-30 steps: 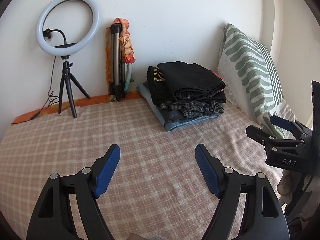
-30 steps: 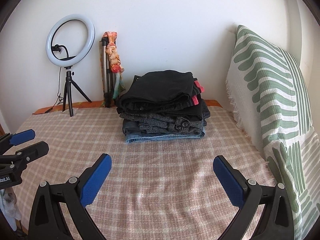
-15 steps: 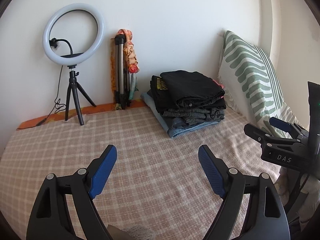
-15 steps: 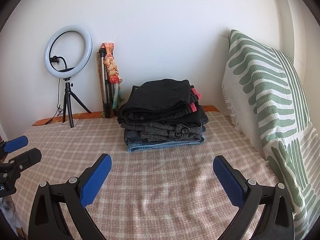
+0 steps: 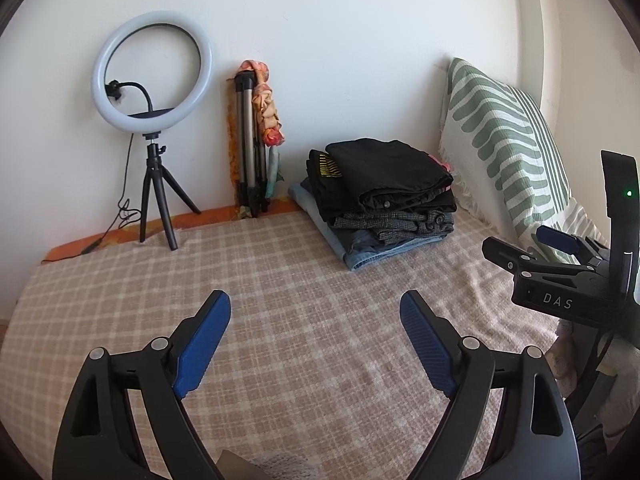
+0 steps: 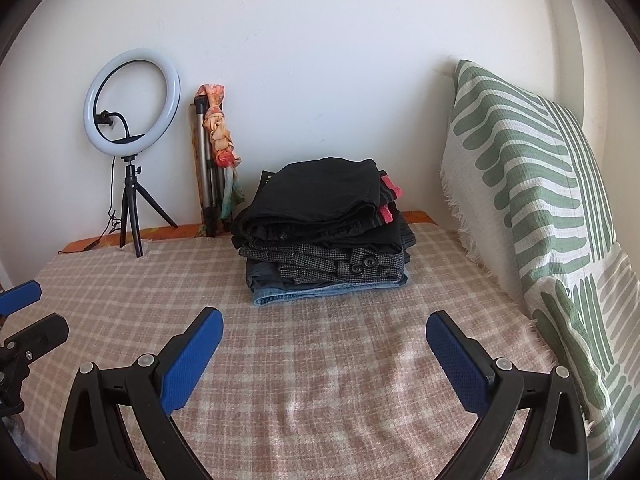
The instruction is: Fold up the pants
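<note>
A stack of folded pants (image 5: pixel 380 196) lies at the back of a bed with a pink checked blanket (image 5: pixel 280 300): black pairs on top, a grey houndstooth pair, blue jeans at the bottom. It also shows in the right wrist view (image 6: pixel 324 236). My left gripper (image 5: pixel 316 332) is open and empty, well short of the stack. My right gripper (image 6: pixel 324 344) is open and empty, in front of the stack. Each gripper shows at the edge of the other's view, the right one (image 5: pixel 532 244) and the left one (image 6: pixel 24 308).
A ring light on a small tripod (image 5: pixel 154 120) stands at the back left. A folded tripod with an orange cloth (image 5: pixel 256 140) leans on the wall. A green striped pillow (image 6: pixel 532 208) stands along the right side.
Both grippers have pulled back and tilted down slightly; the stack sits lower and farther in both views. Both stay open and empty.
</note>
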Demonstrator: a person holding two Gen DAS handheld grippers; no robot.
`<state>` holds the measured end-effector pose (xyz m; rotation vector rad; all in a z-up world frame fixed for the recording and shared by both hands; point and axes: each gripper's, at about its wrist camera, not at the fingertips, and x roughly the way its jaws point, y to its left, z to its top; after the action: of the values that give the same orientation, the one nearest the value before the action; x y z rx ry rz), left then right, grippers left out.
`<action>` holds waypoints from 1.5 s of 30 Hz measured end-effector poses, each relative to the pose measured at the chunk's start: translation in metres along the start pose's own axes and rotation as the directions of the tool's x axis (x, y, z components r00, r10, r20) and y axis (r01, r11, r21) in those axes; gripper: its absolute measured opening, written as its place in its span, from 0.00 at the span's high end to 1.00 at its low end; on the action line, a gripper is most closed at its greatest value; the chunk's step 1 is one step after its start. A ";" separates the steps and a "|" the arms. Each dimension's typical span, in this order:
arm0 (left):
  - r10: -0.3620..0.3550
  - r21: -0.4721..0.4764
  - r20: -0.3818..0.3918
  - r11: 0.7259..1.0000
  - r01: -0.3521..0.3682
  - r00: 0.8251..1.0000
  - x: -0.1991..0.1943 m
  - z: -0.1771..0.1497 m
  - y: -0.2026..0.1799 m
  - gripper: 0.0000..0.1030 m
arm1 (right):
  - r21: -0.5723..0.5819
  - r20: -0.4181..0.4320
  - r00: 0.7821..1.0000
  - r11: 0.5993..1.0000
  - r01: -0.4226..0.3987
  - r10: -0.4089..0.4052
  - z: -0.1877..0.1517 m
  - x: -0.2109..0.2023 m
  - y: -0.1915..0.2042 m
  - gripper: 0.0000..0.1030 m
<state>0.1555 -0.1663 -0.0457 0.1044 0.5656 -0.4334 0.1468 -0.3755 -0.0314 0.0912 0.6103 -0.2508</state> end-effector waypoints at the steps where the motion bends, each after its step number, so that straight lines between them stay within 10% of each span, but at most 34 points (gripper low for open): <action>1: 0.000 0.000 0.002 1.000 0.000 1.000 -0.001 0.000 0.000 0.15 | -0.001 0.000 1.000 1.000 0.000 0.000 0.000 0.000 0.000 0.00; 45: 0.013 0.039 0.051 0.999 -0.015 0.999 -0.010 -0.001 -0.004 0.13 | -0.004 -0.004 1.000 1.000 -0.012 0.012 -0.002 0.001 0.003 0.00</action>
<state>0.1458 -0.1657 -0.0416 0.1346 0.5062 -0.4322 0.1474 -0.3728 -0.0336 0.0916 0.6144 -0.2376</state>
